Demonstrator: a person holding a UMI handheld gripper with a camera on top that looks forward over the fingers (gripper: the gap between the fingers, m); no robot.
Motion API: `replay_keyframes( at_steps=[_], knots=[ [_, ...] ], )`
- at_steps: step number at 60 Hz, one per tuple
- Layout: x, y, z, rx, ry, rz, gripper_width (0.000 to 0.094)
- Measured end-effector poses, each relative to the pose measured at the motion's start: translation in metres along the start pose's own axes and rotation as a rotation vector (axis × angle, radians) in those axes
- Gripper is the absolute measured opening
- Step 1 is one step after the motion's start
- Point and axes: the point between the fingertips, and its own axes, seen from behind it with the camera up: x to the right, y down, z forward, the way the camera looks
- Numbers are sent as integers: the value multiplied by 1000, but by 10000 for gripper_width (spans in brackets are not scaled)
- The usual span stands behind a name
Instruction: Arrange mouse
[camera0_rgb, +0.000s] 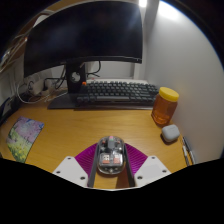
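Observation:
A clear-shelled mouse (111, 155) with orange and dark parts inside sits between my gripper's (111, 160) two fingers. Both magenta pads (87, 157) press against its sides. The mouse is held just above the wooden desk (80, 125), near its front edge. Its rear end is hidden behind the fingers' base.
A black keyboard (118, 93) lies beyond, under a dark monitor (85, 38) on a stand. An orange jar (166, 105) and a small grey object (171, 132) stand at the right, with a pen (187, 150) near them. A patterned cloth (24, 136) lies at the left.

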Motion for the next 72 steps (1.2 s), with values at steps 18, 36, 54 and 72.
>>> replay_keyframes(
  at_steps=[18, 36, 54, 72],
  knots=[
    [3, -10, -2, 9, 76, 14, 325],
    [-78, -124, -69, 134, 14, 47, 325],
    [-287, -132, -78, 118, -146, 51, 324],
    [-380, -20, -28, -24, -104, -39, 336]
  ],
)
